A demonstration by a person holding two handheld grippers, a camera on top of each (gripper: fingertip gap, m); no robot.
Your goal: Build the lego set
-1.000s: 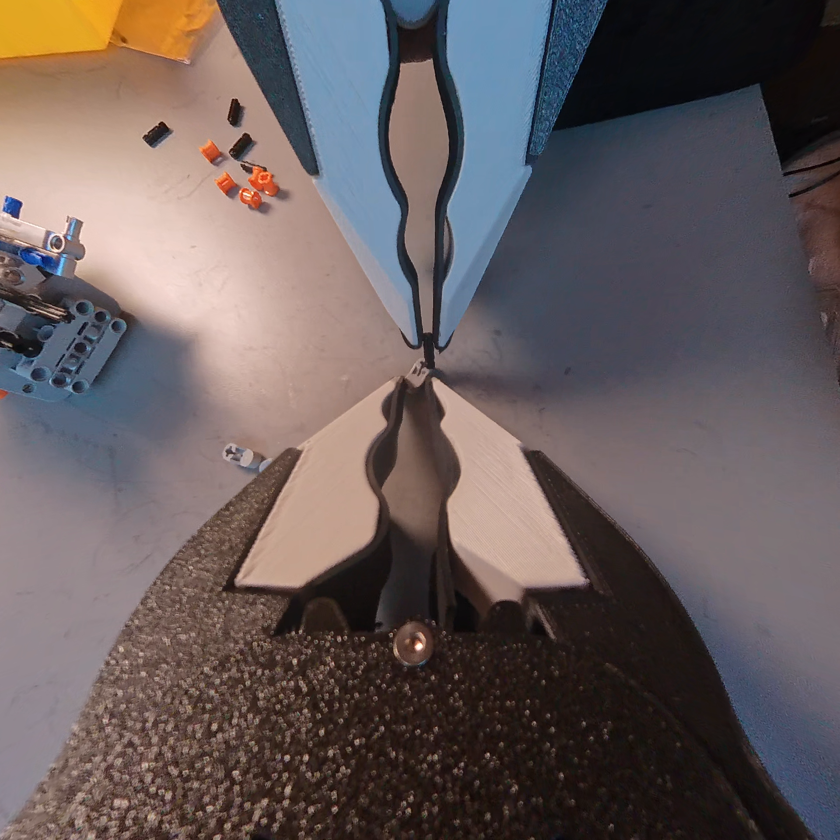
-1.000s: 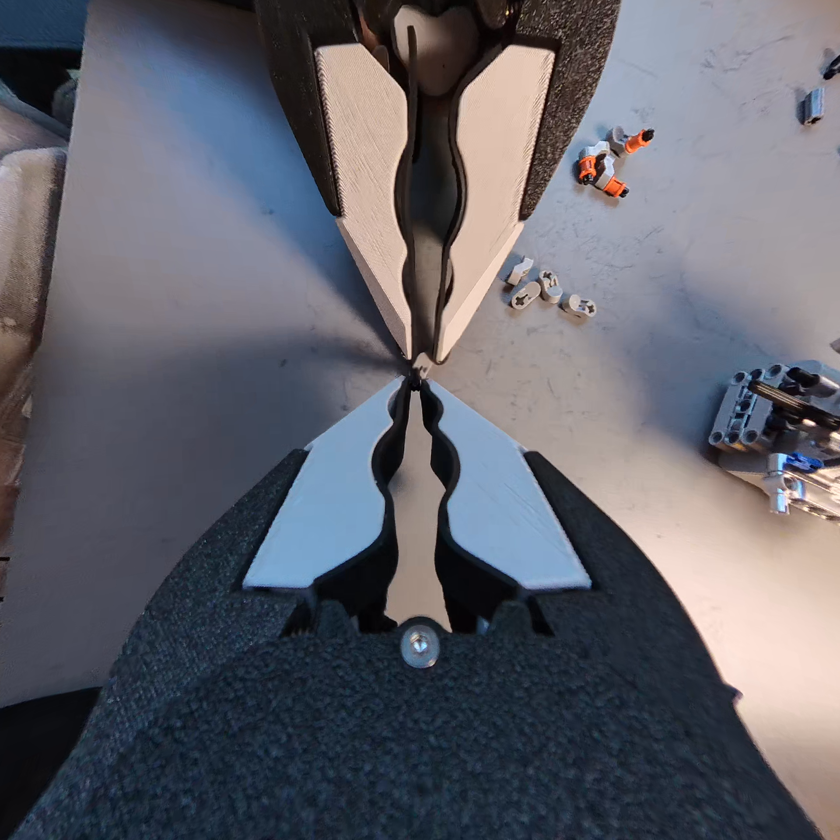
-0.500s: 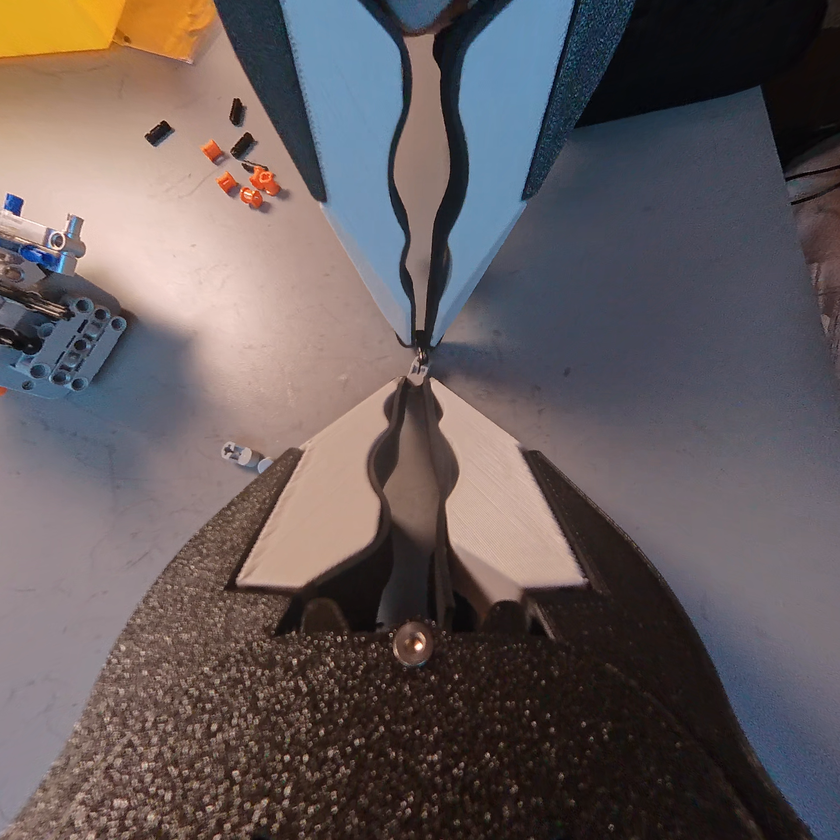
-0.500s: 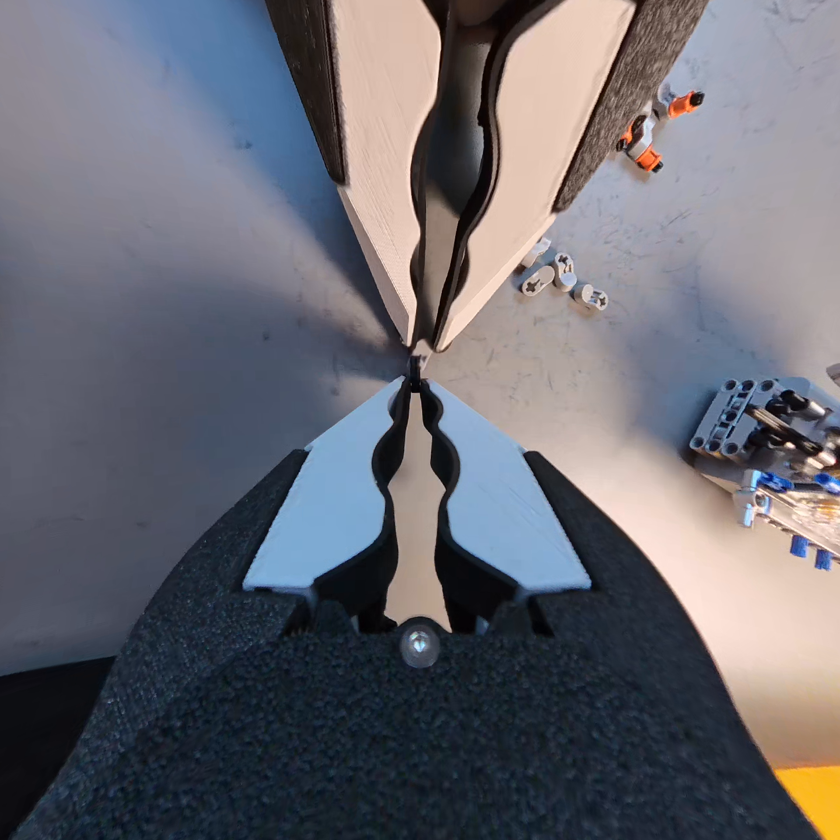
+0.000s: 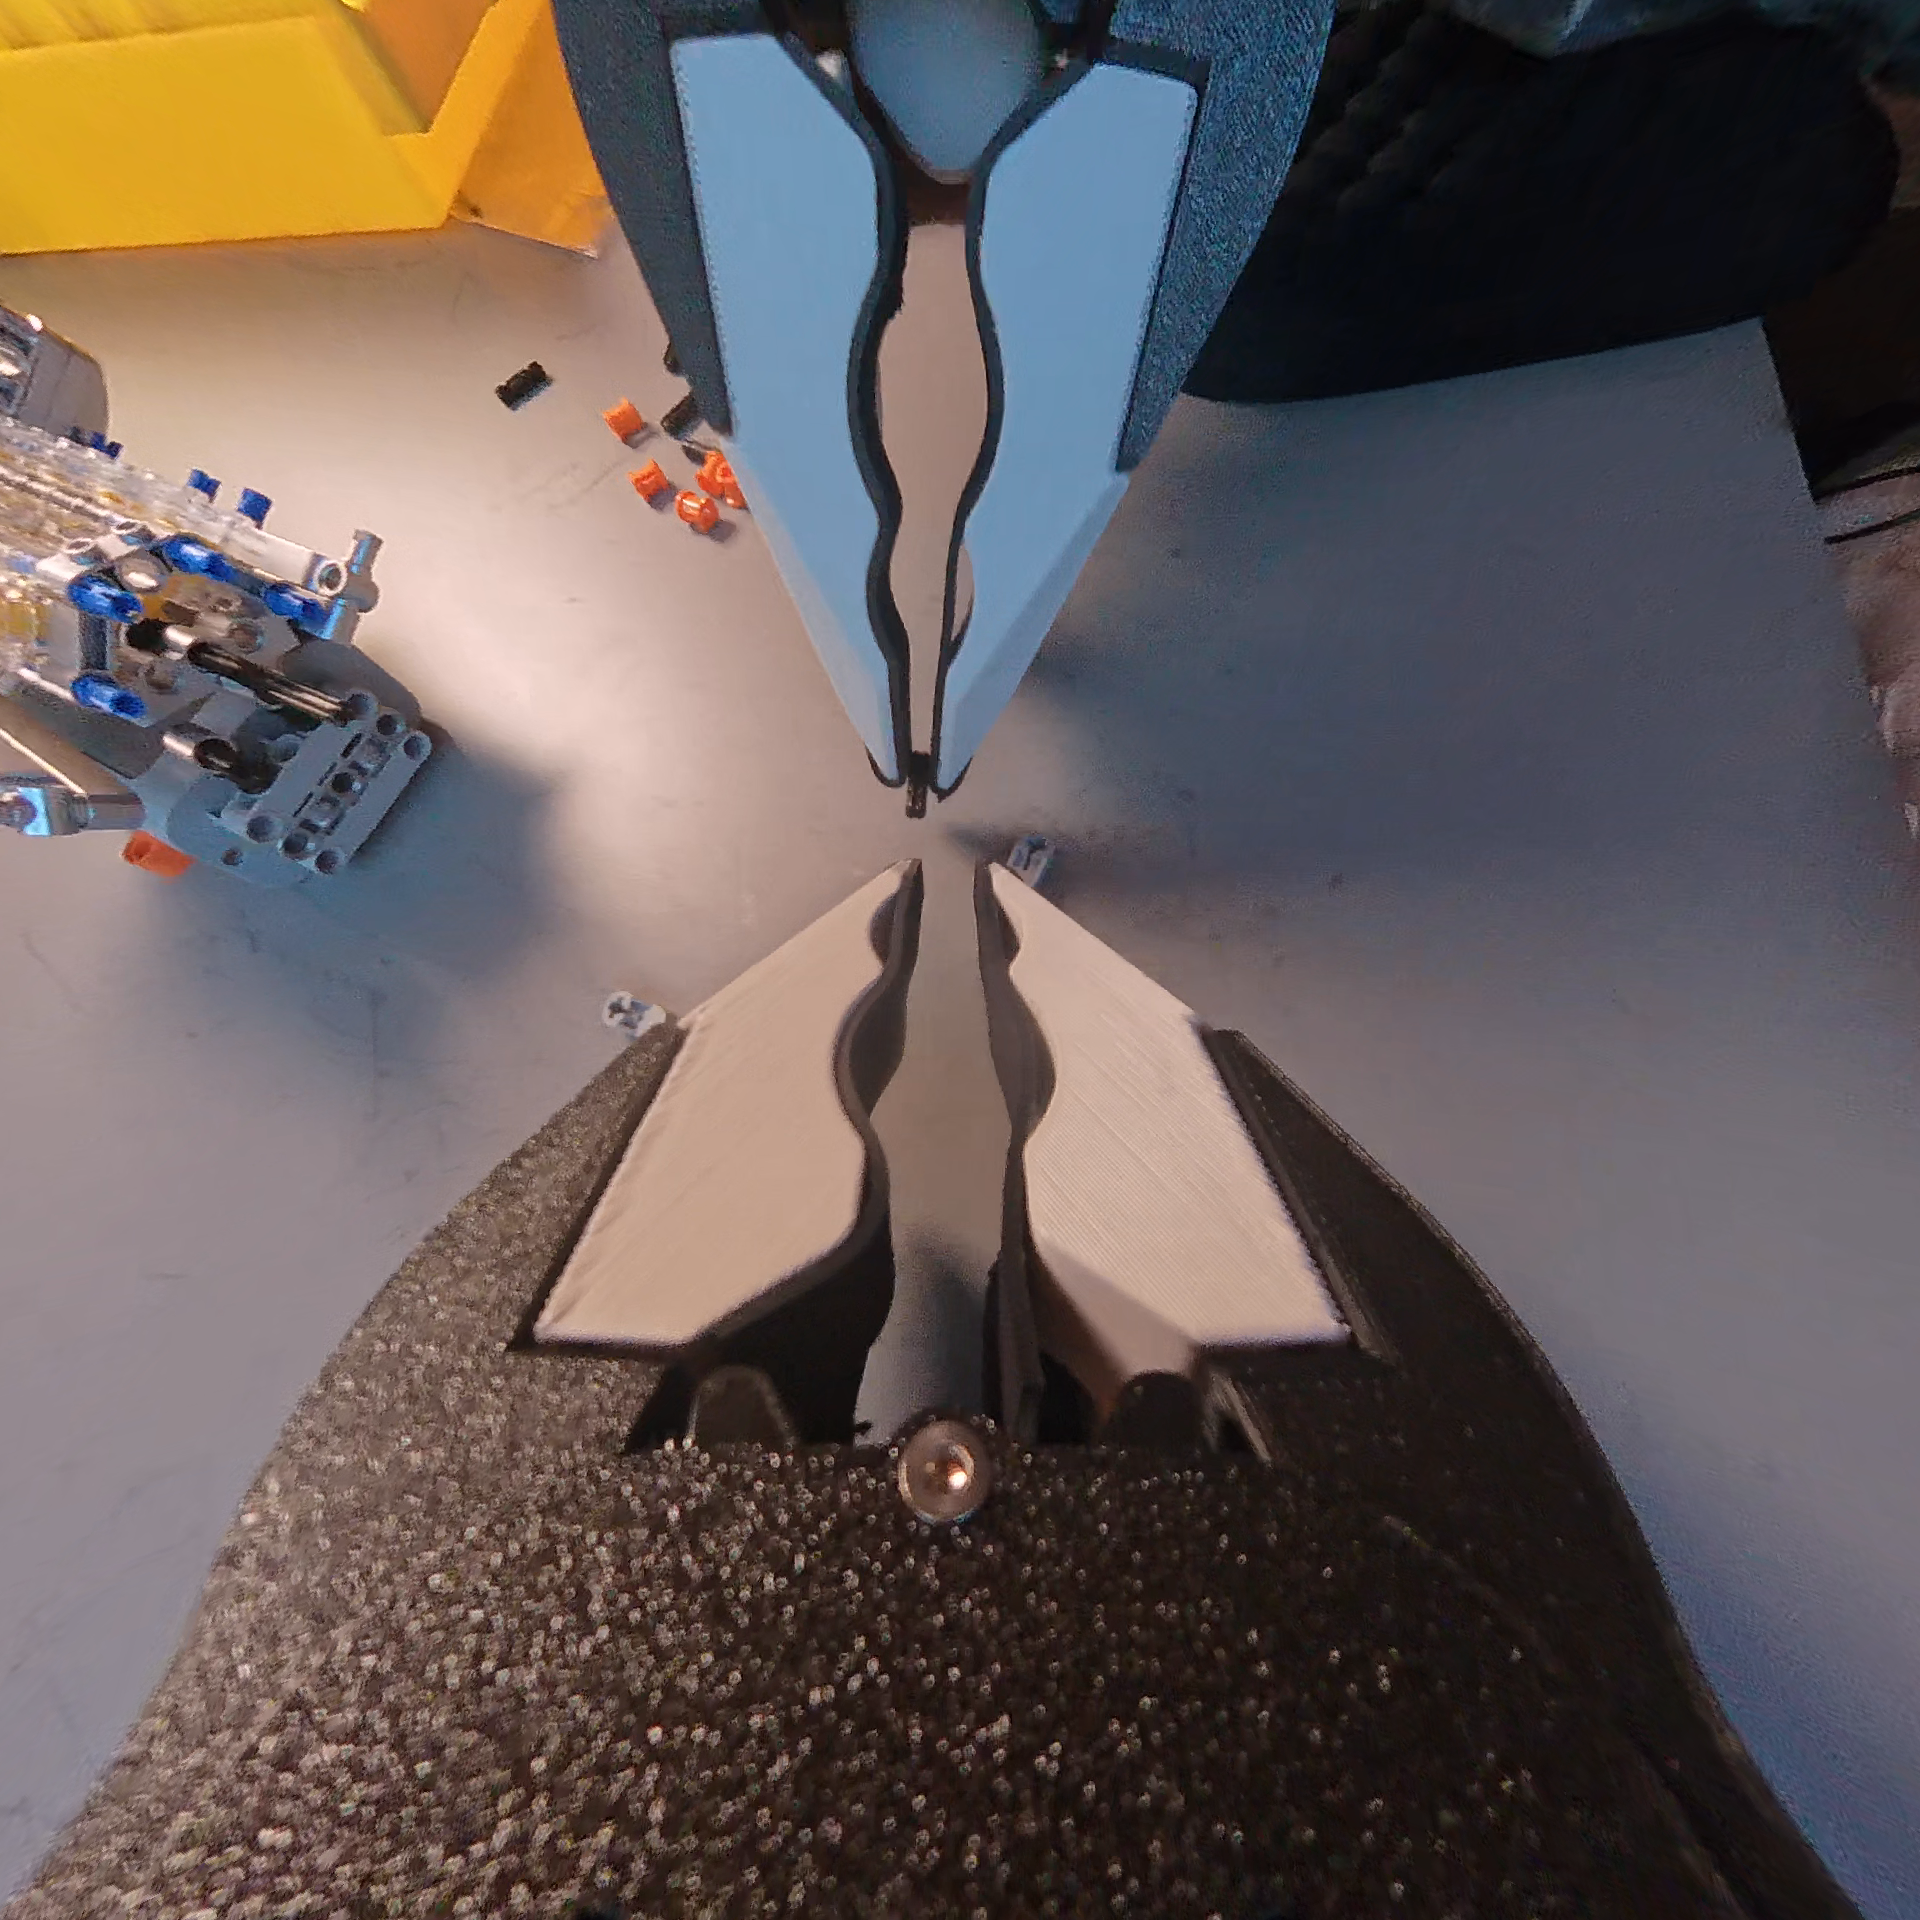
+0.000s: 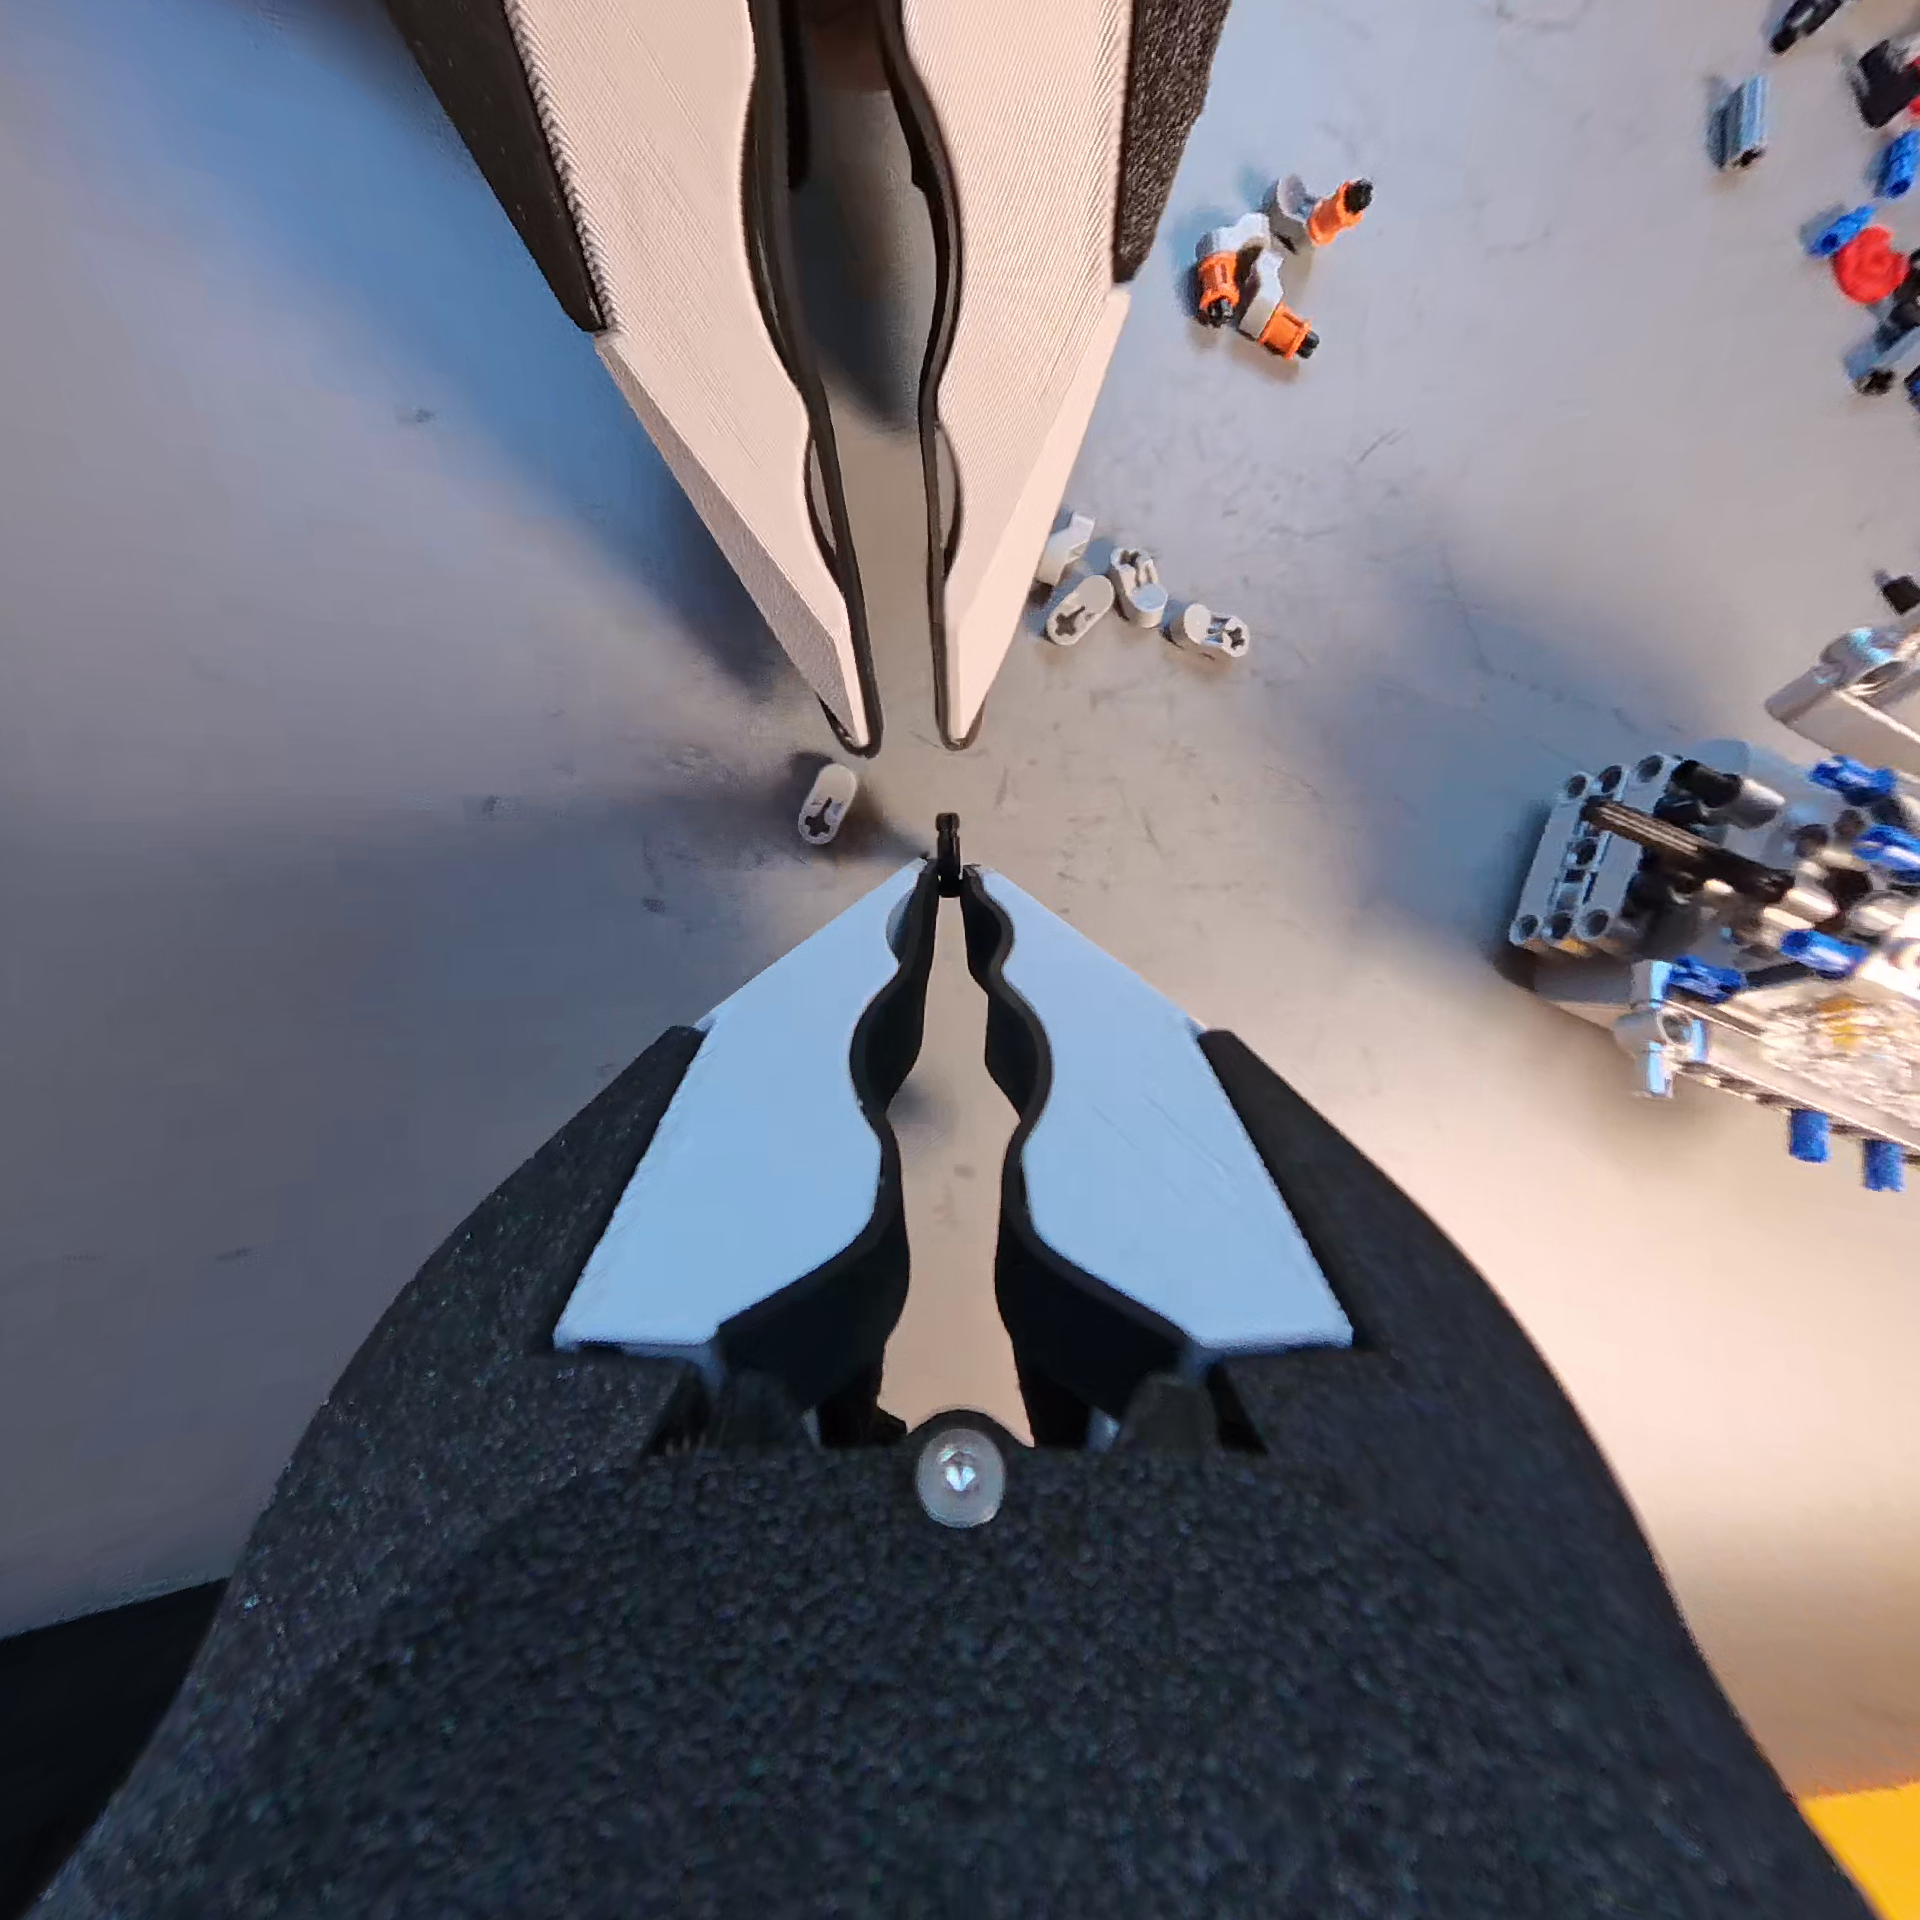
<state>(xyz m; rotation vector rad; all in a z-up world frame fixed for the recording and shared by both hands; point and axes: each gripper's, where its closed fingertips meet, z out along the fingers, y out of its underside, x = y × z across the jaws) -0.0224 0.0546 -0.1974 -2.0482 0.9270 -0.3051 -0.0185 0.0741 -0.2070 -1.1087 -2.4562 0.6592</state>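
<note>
My left gripper (image 5: 948, 878) is slightly open and empty. A small grey cross-hole connector (image 5: 1032, 857) lies on the grey table just beside its right fingertip; the right wrist view shows it (image 6: 828, 802) too. My right gripper (image 6: 943, 881) is shut on a small black pin (image 6: 948, 836) that sticks out past its tips. The two grippers face each other tip to tip with a short gap between them. The left wrist view shows the right gripper (image 5: 916, 774) from above with the pin (image 5: 916, 798). The right wrist view shows the left gripper (image 6: 909, 740).
A grey beam assembly with blue pins (image 5: 208, 707) stands at the left, also in the right wrist view (image 6: 1714, 914). Loose orange bushes (image 5: 675, 488), black pins (image 5: 520, 384), grey connectors (image 6: 1132, 603) and orange-grey pieces (image 6: 1262, 270) lie about. A yellow box (image 5: 208, 125) stands behind. My left and right fingertips are right by each other.
My left gripper has opened and let go of the grey connector, which now lies on the table. The grippers have drawn apart. The right still holds the black pin.
</note>
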